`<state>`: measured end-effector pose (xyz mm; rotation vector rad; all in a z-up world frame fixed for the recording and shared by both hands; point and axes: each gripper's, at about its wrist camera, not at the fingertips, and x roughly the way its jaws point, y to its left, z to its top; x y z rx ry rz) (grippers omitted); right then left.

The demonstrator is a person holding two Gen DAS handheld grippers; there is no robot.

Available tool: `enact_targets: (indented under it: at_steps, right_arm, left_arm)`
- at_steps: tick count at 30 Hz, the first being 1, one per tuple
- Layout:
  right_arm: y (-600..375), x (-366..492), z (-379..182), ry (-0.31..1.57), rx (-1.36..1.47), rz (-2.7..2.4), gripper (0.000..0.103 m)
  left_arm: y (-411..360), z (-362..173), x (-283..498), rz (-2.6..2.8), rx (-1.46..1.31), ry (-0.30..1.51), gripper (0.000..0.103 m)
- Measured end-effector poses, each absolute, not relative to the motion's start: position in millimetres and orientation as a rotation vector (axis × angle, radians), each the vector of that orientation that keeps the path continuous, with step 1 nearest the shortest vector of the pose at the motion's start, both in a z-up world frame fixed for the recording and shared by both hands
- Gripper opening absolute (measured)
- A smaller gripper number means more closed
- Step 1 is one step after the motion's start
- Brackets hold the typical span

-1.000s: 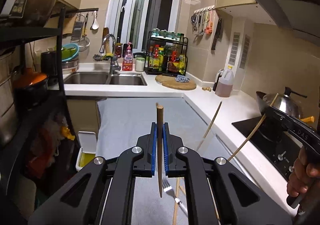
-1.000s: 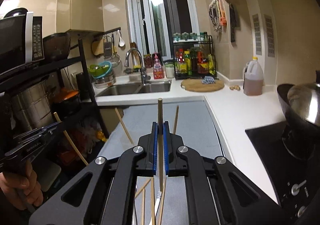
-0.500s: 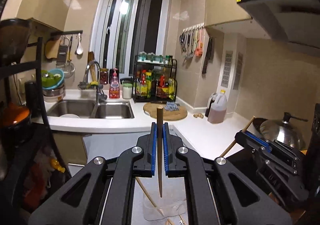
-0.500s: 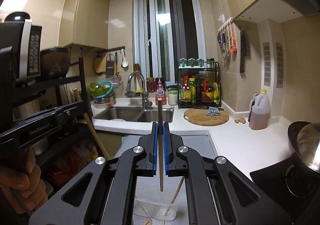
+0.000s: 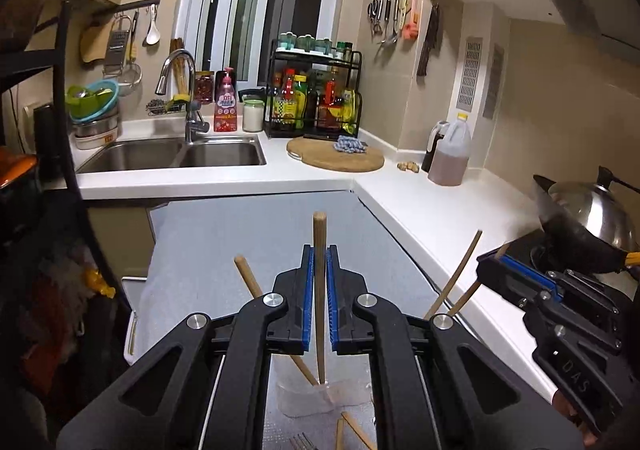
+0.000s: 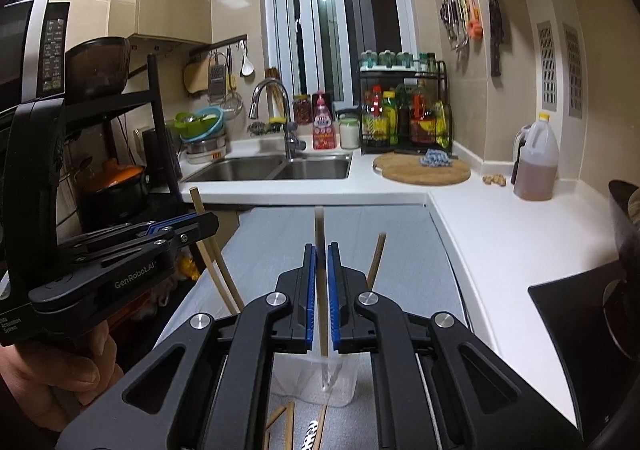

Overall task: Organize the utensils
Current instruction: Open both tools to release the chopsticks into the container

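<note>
My left gripper (image 5: 319,262) is shut on a wooden chopstick (image 5: 319,242) whose lower tip reaches into a clear plastic cup (image 5: 304,396) on the grey mat. Another chopstick (image 5: 250,282) leans in that cup. My right gripper (image 6: 321,258) is shut on a second wooden chopstick (image 6: 319,226), its tip down inside the same clear cup (image 6: 312,378). A further chopstick (image 6: 376,262) leans in the cup. Loose chopsticks (image 5: 352,432) and a fork (image 5: 302,442) lie on the mat in front. Each gripper shows in the other's view, the right one (image 5: 560,314) and the left one (image 6: 100,254).
A grey mat (image 5: 260,234) covers the table. White counter (image 5: 420,202) wraps behind and right, with a sink (image 5: 176,156), round cutting board (image 5: 336,158), oil jug (image 5: 450,158) and wok (image 5: 588,226) on the stove. A black shelf rack (image 6: 120,154) stands at left.
Both grippers have come down and together over the clear cup, and the held chopsticks' tips now reach into it. Both stay shut.
</note>
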<state>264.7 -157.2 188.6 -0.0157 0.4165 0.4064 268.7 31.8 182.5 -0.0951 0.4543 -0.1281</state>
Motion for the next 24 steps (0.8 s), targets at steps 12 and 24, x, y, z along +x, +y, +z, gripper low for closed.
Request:
enact_targets:
  at_steps: [12, 24]
  right_arm:
    - [-176, 197, 210, 0.323, -0.046, 0.421, 0.026]
    - [-200, 125, 164, 0.299, 0.023, 0.439, 0.027]
  left_arm:
    - [36, 210, 186, -0.099, -0.101, 0.319, 0.032]
    - [51, 148, 113, -0.026, -0.138, 0.367, 0.032]
